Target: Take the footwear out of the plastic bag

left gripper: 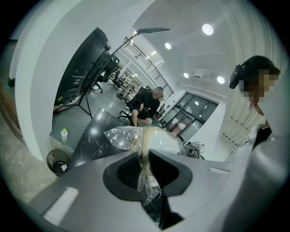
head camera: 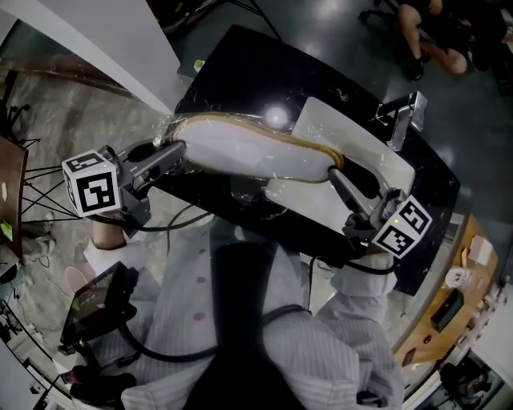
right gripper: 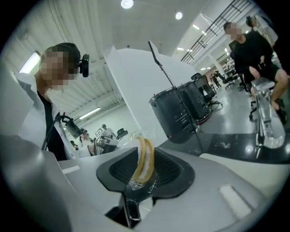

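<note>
While over black marbled table [head camera: 240, 64] on grey floor [head camera: 321, 24], left fingers [left gripper: 168, 168] pinching plastic bag [left gripper: 118, 136], right fingers [right gripper: 171, 170] pinching footwear [right gripper: 145, 158]

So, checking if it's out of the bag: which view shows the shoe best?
Head view: the whole shoe, inside the plastic bag. Left gripper view shows one end; right gripper view only its tan sole edge.

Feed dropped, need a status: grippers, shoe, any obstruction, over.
Left gripper shut on plastic bag. Right gripper shut on sole edge of white shoe, through bag. Shoe not yet out. No obstruction seen.
</note>
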{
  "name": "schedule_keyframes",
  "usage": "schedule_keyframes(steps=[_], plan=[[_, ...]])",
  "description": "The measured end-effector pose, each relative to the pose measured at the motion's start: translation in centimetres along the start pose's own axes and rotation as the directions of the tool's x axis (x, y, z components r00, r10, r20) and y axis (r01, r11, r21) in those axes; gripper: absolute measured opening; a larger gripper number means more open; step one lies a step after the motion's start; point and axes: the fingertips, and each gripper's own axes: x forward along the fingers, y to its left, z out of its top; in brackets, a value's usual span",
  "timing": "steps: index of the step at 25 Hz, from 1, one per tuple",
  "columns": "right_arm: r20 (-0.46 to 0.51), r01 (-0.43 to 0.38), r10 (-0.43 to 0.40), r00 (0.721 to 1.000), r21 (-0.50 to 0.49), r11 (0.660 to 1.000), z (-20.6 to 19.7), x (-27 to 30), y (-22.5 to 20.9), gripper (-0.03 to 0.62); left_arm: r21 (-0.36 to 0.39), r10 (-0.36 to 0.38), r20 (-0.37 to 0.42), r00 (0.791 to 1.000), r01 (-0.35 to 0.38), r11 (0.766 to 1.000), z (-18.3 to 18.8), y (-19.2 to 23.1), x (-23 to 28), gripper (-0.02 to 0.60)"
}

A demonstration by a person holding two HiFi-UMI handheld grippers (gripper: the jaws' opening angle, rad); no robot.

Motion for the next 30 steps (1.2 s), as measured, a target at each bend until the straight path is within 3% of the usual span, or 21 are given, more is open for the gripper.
schedule_keyframes(steps=[2,6,11,16,19,23,27,30], plan=[[-0.001,-0.024,0.024,1.0,-0.005,1.0,0.2,-0.1,0.5,0.12,-0.004,0.006,0.011,1.0,-0.006,1.0,0.1,0.0,-0.1,0.049],[-0.034,-0.167,0.169,0.985,0.043,0.985,-0.2,-0.1,2.2,0.095,0.004,0.033,0.014,0.999,-0.034,0.999,0.0,0.2,-0.3,0.051],[-0.116,-0.252,0.26,0.959,0.08,0.965,-1.0,0.8,3.2,0.092,0.051,0.059,0.014,0.998,-0.06,0.997,0.2,0.2,-0.2,0.051],[-0.159,-0.162,0.157,0.975,-0.024,0.986,-1.3,1.4,2.4,0.074,0.116,0.118,0.047,0.992,-0.122,0.986,0.7,1.0,-0.1,0.055],[-0.158,-0.137,0.13,0.979,-0.032,0.99,-1.4,0.5,1.7,0.072,0.145,0.182,0.085,0.98,-0.193,0.97,1.2,2.2,-0.8,0.009],[-0.148,-0.093,0.084,0.985,-0.056,0.994,-1.1,-0.7,1.0,0.071,0.162,0.205,0.099,0.974,-0.219,0.962,1.8,2.2,-0.8,0.006],[-0.161,0.053,-0.08,0.984,-0.161,0.985,-0.6,-1.7,-0.3,0.069,0.215,0.317,0.127,0.94,-0.338,0.916,2.6,2.7,-0.3,0.005],[-0.152,0.177,-0.215,0.965,-0.231,0.957,-0.1,-2.3,-1.4,0.067,0.238,0.4,0.191,0.896,-0.438,0.867,3.8,3.3,-0.4,0.003]])
